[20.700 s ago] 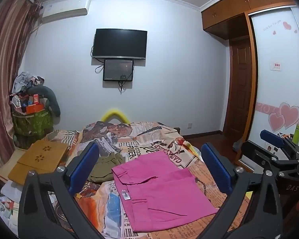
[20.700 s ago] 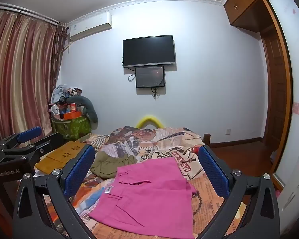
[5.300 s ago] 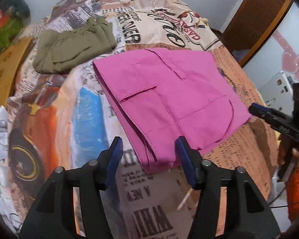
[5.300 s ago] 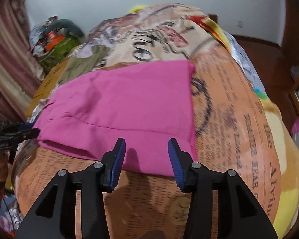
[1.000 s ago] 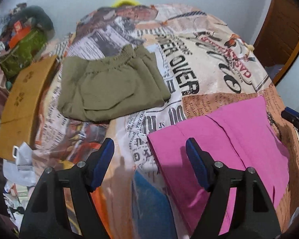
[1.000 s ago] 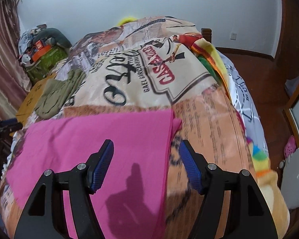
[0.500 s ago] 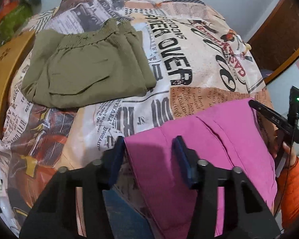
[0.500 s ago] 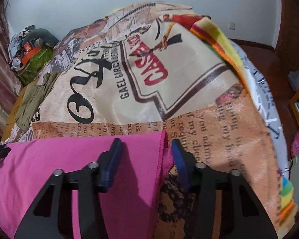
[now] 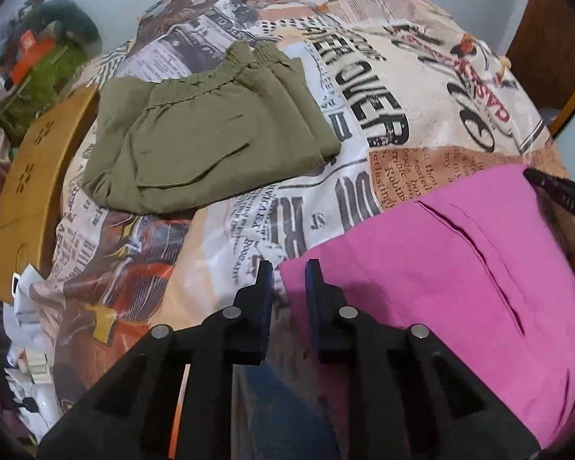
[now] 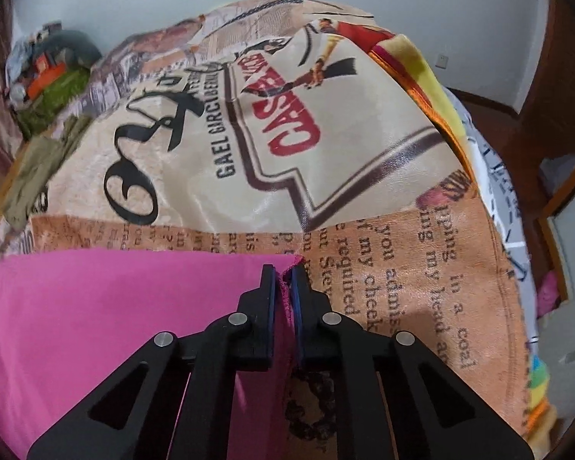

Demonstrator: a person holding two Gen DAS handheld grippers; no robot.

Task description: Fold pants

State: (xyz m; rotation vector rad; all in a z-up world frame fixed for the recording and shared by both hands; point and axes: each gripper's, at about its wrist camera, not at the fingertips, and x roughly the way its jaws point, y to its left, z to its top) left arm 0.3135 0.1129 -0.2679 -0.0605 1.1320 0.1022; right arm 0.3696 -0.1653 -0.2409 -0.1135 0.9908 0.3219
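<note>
The pink pants [image 9: 441, 268] lie folded flat on the printed bedspread [image 9: 287, 207]. My left gripper [image 9: 288, 272] is closed on the pants' far left corner, the jaws narrow with pink cloth between them. In the right wrist view my right gripper [image 10: 283, 278] is shut on the far right corner of the pink pants [image 10: 115, 306]. The tip of the right gripper [image 9: 556, 191] shows at the right edge of the left wrist view.
A folded olive-green garment [image 9: 207, 142] lies on the bed beyond the pink pants; it also shows in the right wrist view [image 10: 34, 165]. A yellow wooden board [image 9: 34, 191] is at the bed's left edge. A green basket of clutter [image 9: 38, 73] stands far left. The bed's right edge drops to the floor [image 10: 517, 230].
Both grippers have closed from wide open onto the far corners of the pink pants. Both cameras have come lower and closer to the cloth.
</note>
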